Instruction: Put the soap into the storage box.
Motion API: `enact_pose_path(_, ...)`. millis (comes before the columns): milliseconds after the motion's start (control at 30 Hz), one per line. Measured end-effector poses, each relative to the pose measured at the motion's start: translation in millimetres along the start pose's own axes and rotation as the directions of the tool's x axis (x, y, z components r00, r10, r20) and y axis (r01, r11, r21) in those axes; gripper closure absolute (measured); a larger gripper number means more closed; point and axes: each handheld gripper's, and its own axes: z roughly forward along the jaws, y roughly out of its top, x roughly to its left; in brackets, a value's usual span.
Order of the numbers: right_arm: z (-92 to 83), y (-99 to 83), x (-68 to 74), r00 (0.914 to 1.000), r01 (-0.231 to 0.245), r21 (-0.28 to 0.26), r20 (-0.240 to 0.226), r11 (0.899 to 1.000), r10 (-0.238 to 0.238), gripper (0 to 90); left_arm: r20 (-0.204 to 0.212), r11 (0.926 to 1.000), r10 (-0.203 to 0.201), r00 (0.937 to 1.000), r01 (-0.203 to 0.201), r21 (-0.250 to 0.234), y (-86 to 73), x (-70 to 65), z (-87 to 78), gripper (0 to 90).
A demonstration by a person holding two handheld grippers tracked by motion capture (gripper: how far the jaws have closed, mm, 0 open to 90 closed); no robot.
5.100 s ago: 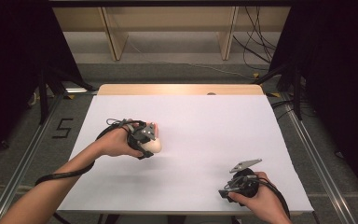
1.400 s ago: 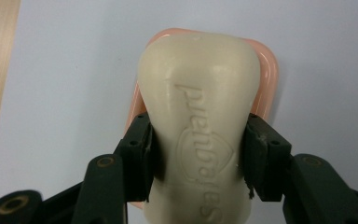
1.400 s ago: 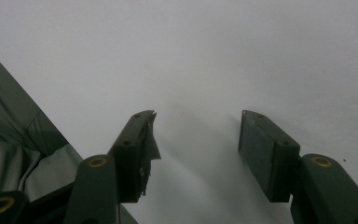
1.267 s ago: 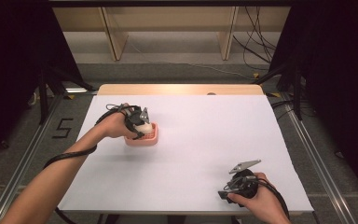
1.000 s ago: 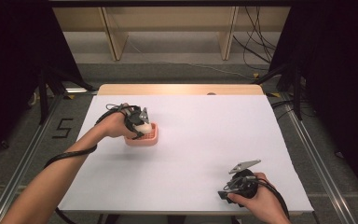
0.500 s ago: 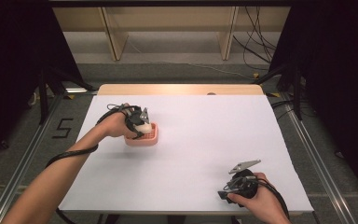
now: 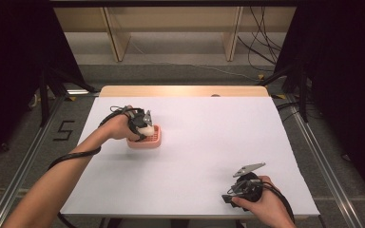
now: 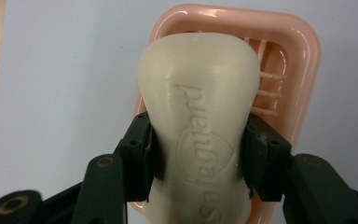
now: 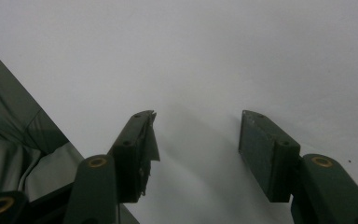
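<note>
Overhead, high view:
Left gripper (image 7: 141,127): held in the person's left hand (image 7: 120,127) over the far left part of the white table (image 7: 209,156); a pale soap bar (image 7: 147,129) is seen at its jaws.
Soap dish (image 7: 148,139): pink, set on the table directly under and just ahead of the left gripper's jaws.
Right gripper (image 7: 241,189): held in the right hand (image 7: 261,206) at the near right edge, well apart from the dish; a grey plate (image 7: 249,168) is carried on top.

Left gripper view:
Left gripper (image 8: 198,154): jaws are closed onto the cream soap bar (image 8: 200,135), one pad pressed against each long side; embossed lettering is seen on the bar's face.
Soap dish (image 8: 303,51): seen beyond and beneath the bar, its ribbed floor showing to the right of the soap. Whether the bar touches the dish cannot be told.

Right gripper view:
Right gripper (image 9: 198,140): jaws are spread wide, nothing is held between them; bare white table (image 9: 214,56) lies ahead.
Dark floor (image 9: 9,126): seen to the left of the jaws, past the table edge.
</note>
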Motion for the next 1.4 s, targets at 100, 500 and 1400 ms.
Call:
enact_pose_path(100, -0.1, -0.1, 0.3, 1.0, -0.003, 0.002, 0.0, 1.0, 0.003, 45.7, 0.003, 1.0, 0.002, 1.0, -0.002, -0.003, 0.0, 0.0, 1.3, 49.4)
enact_pose_path(500, -0.2, -0.3, 0.3, 1.0, -0.005, 0.003, 0.0, 1.0, 0.005, 45.7, 0.006, 0.9999, 0.006, 1.0, -0.006, 0.01, 1.6, 0.4, 5.8, 49.2)
enact_pose_path(1400, 0.3, -0.4, -0.8, 0.9999, -0.003, -0.002, 0.01, 1.0, 0.003, 45.3, -0.005, 0.9752, -0.124, 0.9922, 0.121, -0.185, -20.3, -17.5, -35.2, 40.2)
